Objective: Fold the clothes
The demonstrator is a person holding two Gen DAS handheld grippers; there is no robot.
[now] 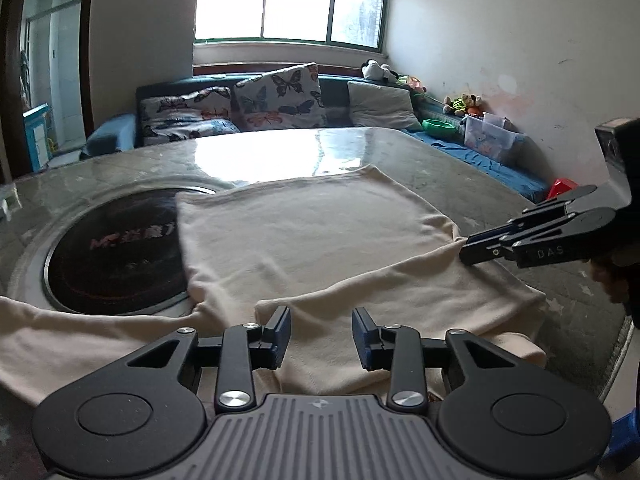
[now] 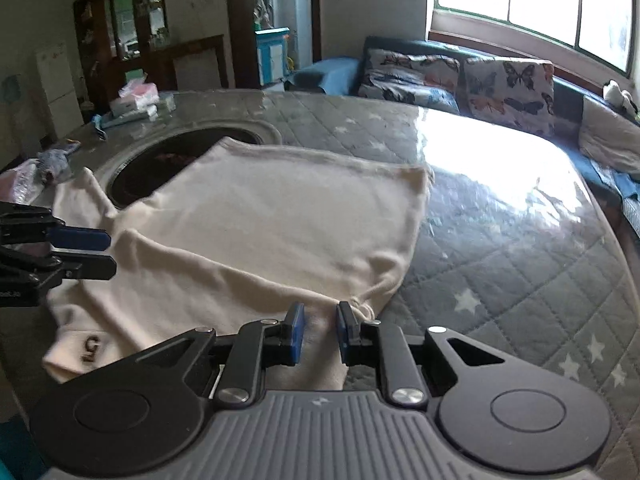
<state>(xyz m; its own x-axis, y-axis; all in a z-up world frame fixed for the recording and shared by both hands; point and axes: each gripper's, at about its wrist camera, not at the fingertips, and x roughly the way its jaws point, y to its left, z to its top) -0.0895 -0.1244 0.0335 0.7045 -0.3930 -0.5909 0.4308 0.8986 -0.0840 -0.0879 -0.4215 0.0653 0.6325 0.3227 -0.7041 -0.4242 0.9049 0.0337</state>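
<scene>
Daylight from a wide window glares off a glossy worktop covered in grey quilted, star-printed fabric under a clear sheet, with a sofa carrying butterfly-print cushions behind it. A round dark induction hob sits recessed in the worktop. Spread across the middle lies a cream sweatshirt, partly folded, its far left corner overlapping the hob and a sleeve trailing off toward the near left edge. A small dark logo shows on a cuff in the right wrist view.

The left claw hovers low over the near edge of the sweatshirt, its blue-padded fingers spread apart with nothing between them. The right claw sits at the garment's near right corner, fingers part-way apart with cream fabric bunched in the gap; whether the pads actually pinch it I cannot tell. Tissue packets and small clutter sit at the worktop's far left.
</scene>
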